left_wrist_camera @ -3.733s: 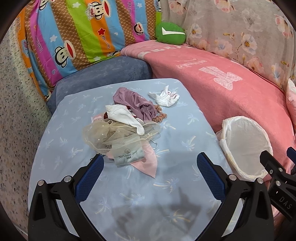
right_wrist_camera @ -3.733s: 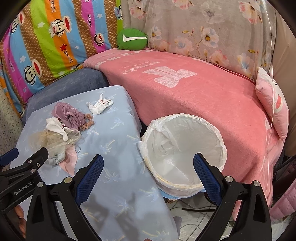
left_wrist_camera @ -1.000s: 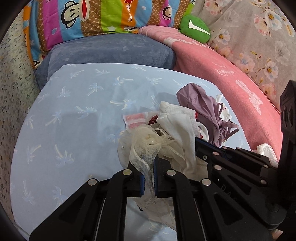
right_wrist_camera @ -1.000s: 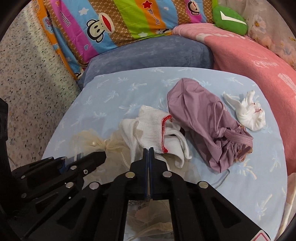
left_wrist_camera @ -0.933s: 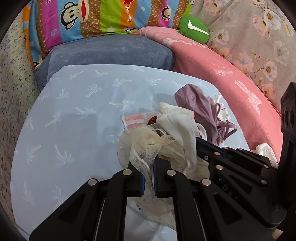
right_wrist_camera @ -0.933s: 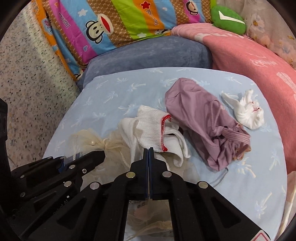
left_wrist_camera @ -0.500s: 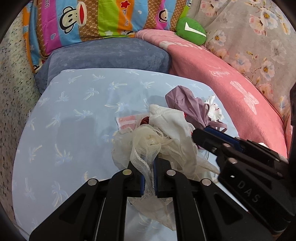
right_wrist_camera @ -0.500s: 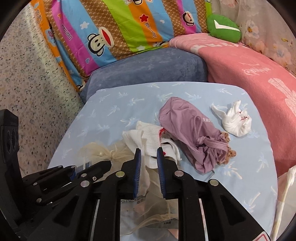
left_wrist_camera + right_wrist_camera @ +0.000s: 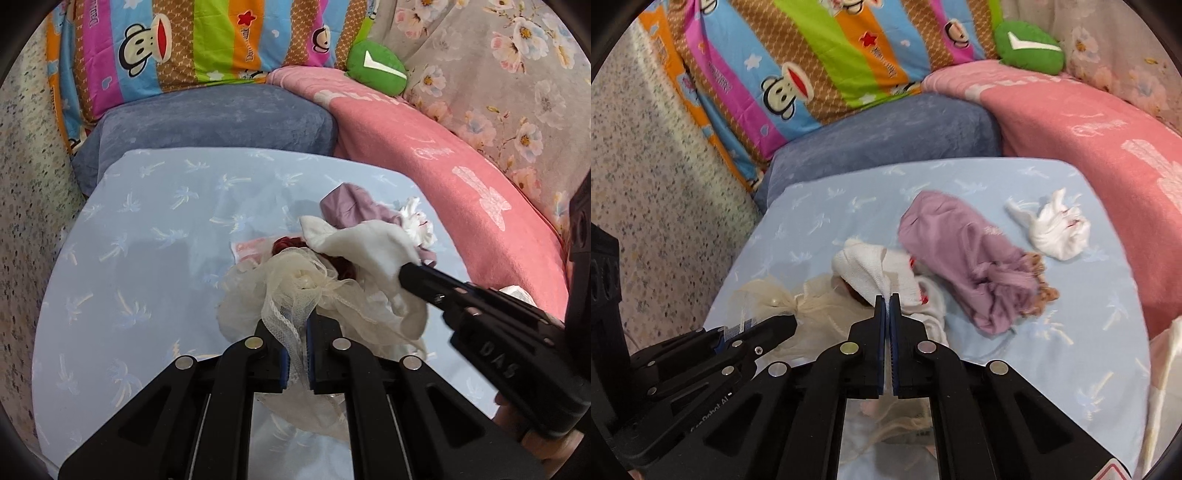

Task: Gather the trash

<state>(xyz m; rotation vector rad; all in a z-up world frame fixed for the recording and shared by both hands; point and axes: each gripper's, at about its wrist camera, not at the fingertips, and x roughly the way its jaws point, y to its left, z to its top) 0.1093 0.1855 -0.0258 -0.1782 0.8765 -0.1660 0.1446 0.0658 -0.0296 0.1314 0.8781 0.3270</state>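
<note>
My left gripper (image 9: 295,325) is shut on a cream mesh tulle bag (image 9: 295,284) and holds it lifted over the light-blue table (image 9: 147,240). My right gripper (image 9: 887,299) is shut on a white sock-like cloth (image 9: 864,269), which also shows in the left wrist view (image 9: 365,247) raised above the pile. A purple cloth bag (image 9: 964,251) and a crumpled white tissue (image 9: 1056,229) lie on the table behind. A pink wrapper (image 9: 247,247) and a dark red item (image 9: 288,243) lie under the lifted things.
A grey-blue cushion (image 9: 214,118), a striped monkey-print pillow (image 9: 184,48), a pink blanket (image 9: 461,177) and a green cushion (image 9: 376,70) ring the table. The white liner of the trash basket (image 9: 1163,387) shows at the right edge. A speckled wall (image 9: 657,184) stands at the left.
Both grippers have risen and pulled back. The right gripper's fingers, slightly apart half a second ago, are now closed on the white cloth, which has lifted off the pile. The mesh bag has lifted too.
</note>
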